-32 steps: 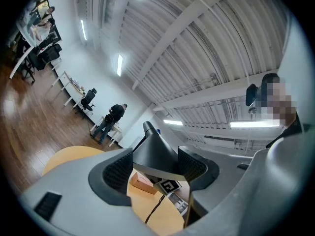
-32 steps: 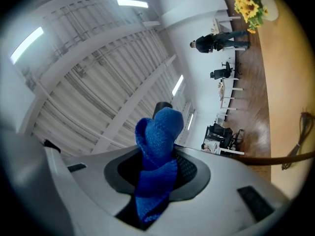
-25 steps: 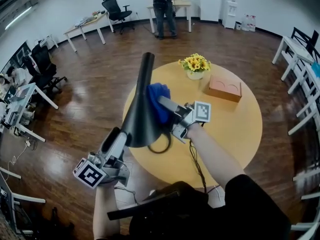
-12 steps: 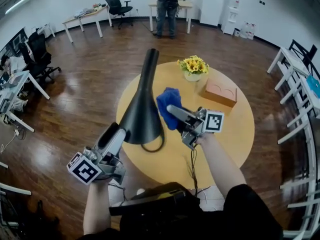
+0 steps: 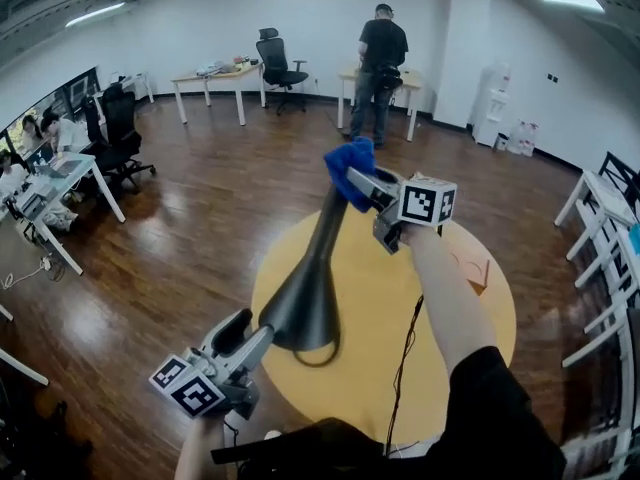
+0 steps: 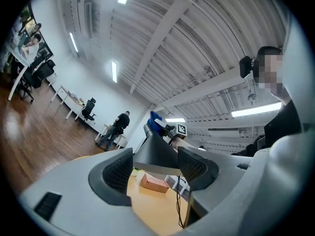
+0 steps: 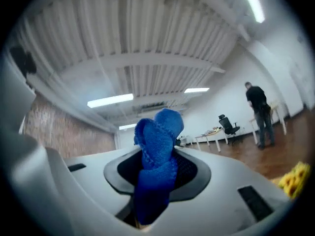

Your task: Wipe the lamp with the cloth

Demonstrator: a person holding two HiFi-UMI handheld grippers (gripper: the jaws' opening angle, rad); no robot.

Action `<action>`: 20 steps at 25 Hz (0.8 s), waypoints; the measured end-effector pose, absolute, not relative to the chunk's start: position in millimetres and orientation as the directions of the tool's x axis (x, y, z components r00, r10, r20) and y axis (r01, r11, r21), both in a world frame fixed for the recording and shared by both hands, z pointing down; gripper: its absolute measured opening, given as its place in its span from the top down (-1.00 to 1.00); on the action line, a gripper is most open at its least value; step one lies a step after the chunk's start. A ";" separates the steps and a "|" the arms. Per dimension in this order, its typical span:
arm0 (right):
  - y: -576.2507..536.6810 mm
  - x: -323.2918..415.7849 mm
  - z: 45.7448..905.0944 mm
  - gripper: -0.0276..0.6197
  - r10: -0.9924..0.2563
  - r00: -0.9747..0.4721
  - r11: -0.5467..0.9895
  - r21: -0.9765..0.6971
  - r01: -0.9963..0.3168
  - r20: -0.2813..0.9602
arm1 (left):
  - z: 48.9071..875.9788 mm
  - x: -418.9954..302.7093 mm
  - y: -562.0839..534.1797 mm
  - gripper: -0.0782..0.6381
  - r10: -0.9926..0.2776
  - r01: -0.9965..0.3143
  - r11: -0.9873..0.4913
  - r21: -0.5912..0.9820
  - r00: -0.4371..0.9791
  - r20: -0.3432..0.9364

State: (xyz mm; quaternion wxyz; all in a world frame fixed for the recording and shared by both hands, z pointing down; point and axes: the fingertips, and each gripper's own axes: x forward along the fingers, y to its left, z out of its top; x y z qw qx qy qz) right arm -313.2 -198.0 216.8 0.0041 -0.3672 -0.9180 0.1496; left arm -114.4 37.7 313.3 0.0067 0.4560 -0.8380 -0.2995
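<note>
A black lamp with a cone shade (image 5: pixel 300 313) and a long neck (image 5: pixel 333 218) is held up over the round table, neck pointing away from me. My left gripper (image 5: pixel 258 336) is shut on the shade's lower rim; in the left gripper view the shade (image 6: pixel 156 154) sits between the pads (image 6: pixel 118 170). My right gripper (image 5: pixel 357 180) is shut on a bunched blue cloth (image 5: pixel 349 158), which is at the top end of the neck. The right gripper view shows the cloth (image 7: pixel 156 156) pinched in the jaws and sticking out past them; the lamp is hidden there.
A round yellow table (image 5: pixel 470 318) lies below, with a black cable (image 5: pixel 405 353) across it and a pink box (image 6: pixel 153 182) on it. Yellow flowers (image 7: pixel 295 178) show at the right edge. A person (image 5: pixel 380 68) stands by desks and office chairs at the far wall.
My right gripper has risen with the blue cloth from beside the shade to the top of the lamp's neck, and has rolled. The left gripper still grips the shade's rim.
</note>
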 end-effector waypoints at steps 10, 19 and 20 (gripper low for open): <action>-183.9 -353.1 250.0 0.51 0.869 -0.493 0.419 -0.470 0.777 -0.038 | 324.6 -111.7 64.1 0.00 -0.694 -0.682 0.471 0.559 -0.678 -0.242; -186.1 -363.3 279.1 0.51 0.824 -0.389 -0.102 -0.783 0.613 -0.412 | 320.1 -108.2 59.5 0.00 -0.675 -0.668 0.473 0.574 -0.694 -0.252; -190.4 -362.4 285.8 0.51 0.801 -0.401 -0.139 -0.789 0.598 -0.445 | 320.0 -106.5 58.2 0.00 -0.673 -0.666 0.473 0.577 -0.695 -0.251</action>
